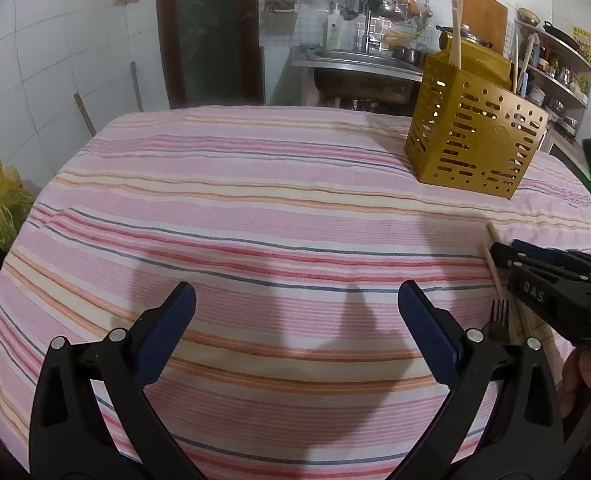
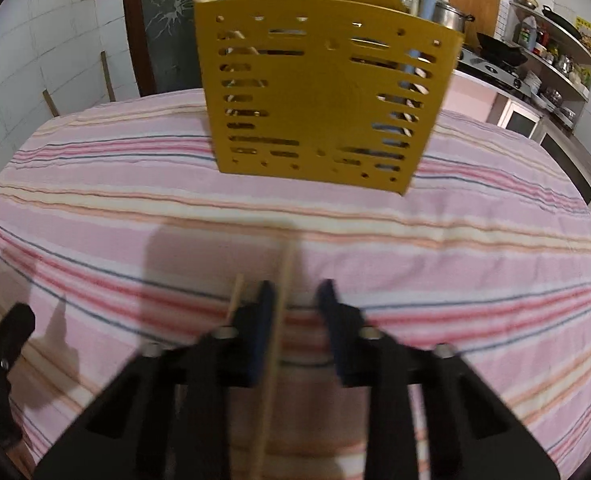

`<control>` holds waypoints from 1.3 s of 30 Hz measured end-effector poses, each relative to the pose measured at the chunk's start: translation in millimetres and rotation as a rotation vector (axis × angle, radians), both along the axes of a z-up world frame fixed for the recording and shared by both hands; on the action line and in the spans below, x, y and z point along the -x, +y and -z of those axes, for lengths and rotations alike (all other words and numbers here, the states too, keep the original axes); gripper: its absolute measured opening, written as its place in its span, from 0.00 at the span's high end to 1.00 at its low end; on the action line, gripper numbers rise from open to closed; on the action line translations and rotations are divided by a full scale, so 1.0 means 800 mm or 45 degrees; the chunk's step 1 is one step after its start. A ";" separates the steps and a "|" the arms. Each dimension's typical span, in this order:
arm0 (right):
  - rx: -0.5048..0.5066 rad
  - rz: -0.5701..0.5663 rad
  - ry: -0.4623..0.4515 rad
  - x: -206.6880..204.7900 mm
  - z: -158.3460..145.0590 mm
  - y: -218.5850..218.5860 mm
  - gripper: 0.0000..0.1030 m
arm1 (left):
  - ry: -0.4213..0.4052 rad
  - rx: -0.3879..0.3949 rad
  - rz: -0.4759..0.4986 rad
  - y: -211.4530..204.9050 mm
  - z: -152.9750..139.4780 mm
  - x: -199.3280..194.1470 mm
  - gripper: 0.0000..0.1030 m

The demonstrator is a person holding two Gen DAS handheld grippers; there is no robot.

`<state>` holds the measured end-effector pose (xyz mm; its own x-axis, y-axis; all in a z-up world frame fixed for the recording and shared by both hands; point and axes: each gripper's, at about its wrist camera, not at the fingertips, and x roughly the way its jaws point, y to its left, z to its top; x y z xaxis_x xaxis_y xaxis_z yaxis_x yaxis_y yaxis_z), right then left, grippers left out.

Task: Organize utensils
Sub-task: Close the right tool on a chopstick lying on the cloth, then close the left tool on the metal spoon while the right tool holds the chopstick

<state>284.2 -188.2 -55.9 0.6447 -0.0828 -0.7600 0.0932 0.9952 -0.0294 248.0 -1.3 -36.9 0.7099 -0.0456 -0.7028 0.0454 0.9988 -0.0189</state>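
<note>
- the left gripper (image 1: 295,292) sits nearest its own camera, its two blue-padded fingers (image 1: 167,340) spread wide with nothing between them, only bare cloth below.
- the striped tablecloth (image 1: 255,200), pink with orange, cream and dark lines, covers the whole table and carries everything else.
- the gold utensil holder (image 1: 475,140), a perforated box, stands upright on the far right part of the cloth in the left wrist view; pale wooden utensils (image 1: 457,32) stick up out of it. in the right wrist view the holder (image 2: 319,100) stands straight ahead of the right gripper, well apart from its fingertips.
- the right gripper (image 2: 296,286) is tipped down at the cloth; its jaws stand a narrow gap apart. from the left wrist view it (image 1: 499,250) comes in from the right edge, low over the cloth.
- a wooden chopstick (image 2: 285,264) runs lengthwise through that gap, lying against the inner face of the left pad (image 2: 261,320); the right pad is clear of it, so the stick is between the jaws but not pinched. the picture is blurred here.
- a second chopstick (image 2: 235,296) lies just outside the left finger, roughly parallel to the first.
- a metal fork (image 1: 500,312) lies on the cloth beside the chopsticks, tines pointing away, just under the right gripper and close to the left gripper's right finger.
</note>
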 end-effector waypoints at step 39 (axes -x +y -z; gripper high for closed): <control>-0.229 0.050 -0.085 0.082 0.006 -0.148 0.94 | 0.208 -0.043 0.073 -0.137 0.023 0.035 0.10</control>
<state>218.6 -306.3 -60.9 0.6932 0.0244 -0.7203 0.1278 0.9794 0.1561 220.1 -110.9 -55.0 0.5832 -0.0573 -0.8103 0.1014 0.9948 0.0026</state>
